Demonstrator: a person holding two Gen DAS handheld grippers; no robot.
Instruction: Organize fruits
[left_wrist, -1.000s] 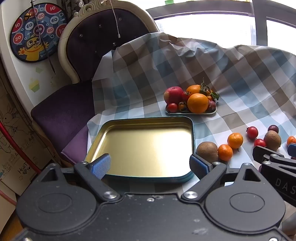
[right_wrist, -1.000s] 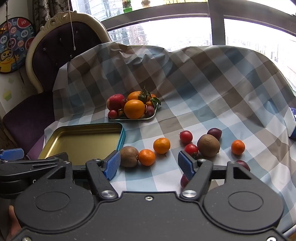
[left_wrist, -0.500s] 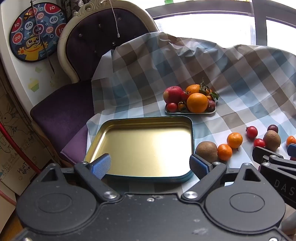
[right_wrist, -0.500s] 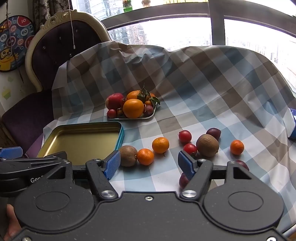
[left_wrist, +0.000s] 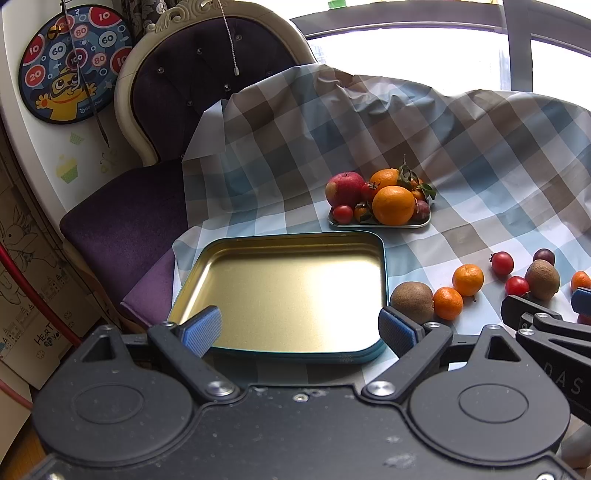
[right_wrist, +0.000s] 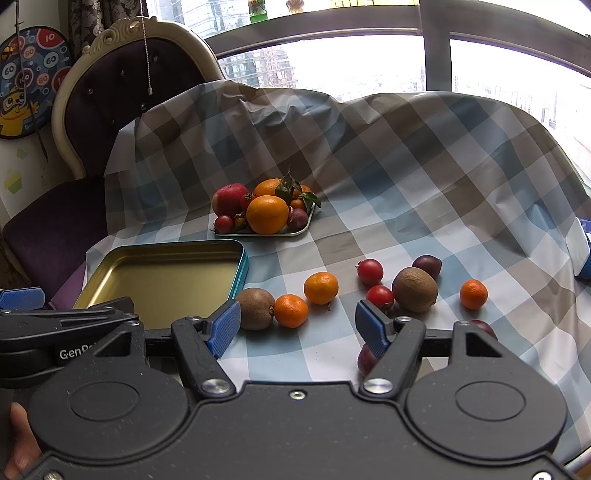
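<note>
Left wrist view is showing the left gripper hanging over the near edge of the shallow metal tin, its ribbed blue pads spread wide apart and gripping nothing. The tin, a rounded rectangle with a teal rim and a dull gold inside, is lying empty on the checked cloth. Just beyond the tin's far right corner a small tray is carrying a heap of glossy fruit, a big smooth orange in front. To the right of the tin a fuzzy brown kiwi is touching a small mandarin, and a second mandarin is sitting just beyond them. Further right of the tin, two shiny red tomatoes are lying near another kiwi. The right gripper is hovering right of the tin, fingers parted and empty, above the cloth near the first kiwi.
</note>
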